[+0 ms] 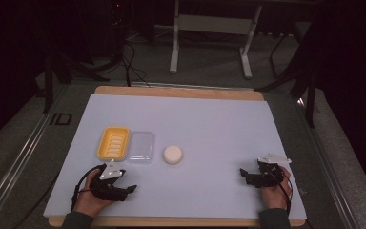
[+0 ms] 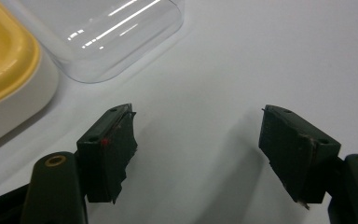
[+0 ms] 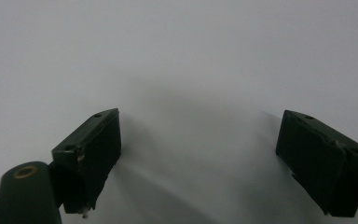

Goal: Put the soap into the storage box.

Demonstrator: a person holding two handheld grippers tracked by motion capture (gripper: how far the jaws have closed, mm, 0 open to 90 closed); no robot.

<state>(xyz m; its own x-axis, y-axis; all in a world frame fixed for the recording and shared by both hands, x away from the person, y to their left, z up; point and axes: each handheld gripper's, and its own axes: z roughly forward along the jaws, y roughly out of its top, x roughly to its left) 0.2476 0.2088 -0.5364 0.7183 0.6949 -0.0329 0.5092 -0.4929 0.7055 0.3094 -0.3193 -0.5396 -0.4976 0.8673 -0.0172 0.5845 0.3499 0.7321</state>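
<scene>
A yellow soap dish (image 1: 113,142) lies left of centre on the white sheet, and a clear plastic lid (image 1: 140,147) rests against its right side. To the right of the lid sits a round white soap bar (image 1: 173,154). My left gripper (image 1: 129,189) rests near the front edge, below the dish, open with nothing between its jaws. In the left gripper view the dish (image 2: 4,70) and the lid (image 2: 107,32) lie ahead to the left of that gripper (image 2: 198,135). My right gripper (image 1: 244,175) rests at the front right, open and empty (image 3: 200,135) over bare sheet.
A white sheet (image 1: 209,129) covers a wooden board (image 1: 181,92) whose edge shows at the back and front. Beyond the table are a grey floor, cables and a white metal stand (image 1: 209,28).
</scene>
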